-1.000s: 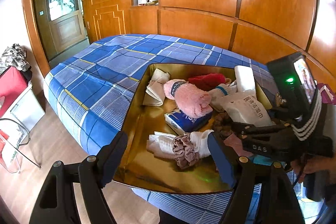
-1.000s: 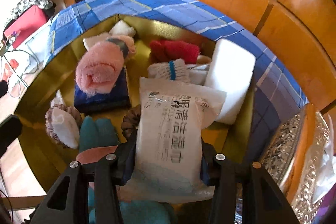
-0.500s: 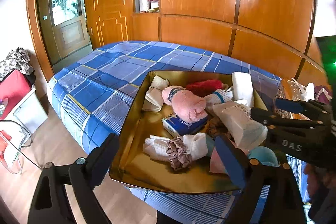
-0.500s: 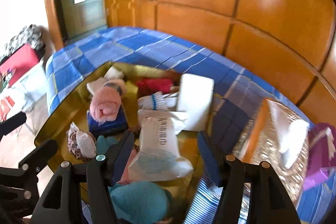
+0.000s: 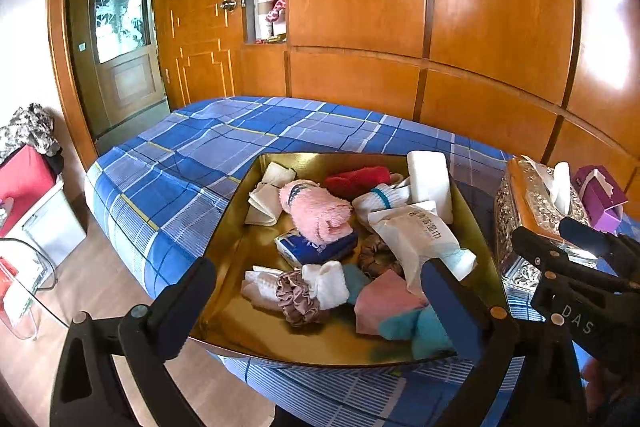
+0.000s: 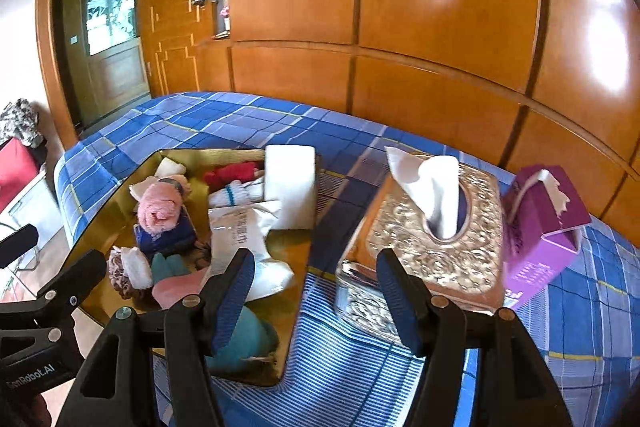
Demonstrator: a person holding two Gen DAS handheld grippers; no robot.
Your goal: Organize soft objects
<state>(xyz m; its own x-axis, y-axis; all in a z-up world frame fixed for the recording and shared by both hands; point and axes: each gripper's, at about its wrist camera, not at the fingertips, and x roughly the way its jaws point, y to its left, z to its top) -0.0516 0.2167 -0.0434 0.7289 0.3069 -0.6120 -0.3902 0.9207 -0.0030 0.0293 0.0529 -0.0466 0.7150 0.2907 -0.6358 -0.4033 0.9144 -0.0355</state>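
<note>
A gold tray (image 5: 236, 227) on the blue plaid bed holds several soft things: a white wet-wipes pack (image 5: 416, 239), a rolled pink towel (image 5: 320, 215), a red cloth (image 5: 356, 177), a white block (image 5: 430, 183), scrunchies, socks and a teal cloth (image 5: 416, 327). My left gripper (image 5: 316, 269) hangs above the tray's near half, its jaws opening wide with nothing gripped. My right gripper (image 6: 314, 255) is open and empty, over the tray's right edge. The wipes pack (image 6: 240, 231) lies loose just left of it, and an ornate tissue box (image 6: 432, 247) stands to its right.
A purple tissue box (image 6: 540, 227) stands right of the ornate box on the bed (image 6: 240, 123). Wooden wall panels rise behind the bed. A door is at the far left. A red case (image 5: 24, 175) and a white bin stand on the floor at left.
The right gripper let go of the wipes pack, which now lies in the tray, then rose and swung right toward the tissue box. The left gripper opened wider and drew back a little.
</note>
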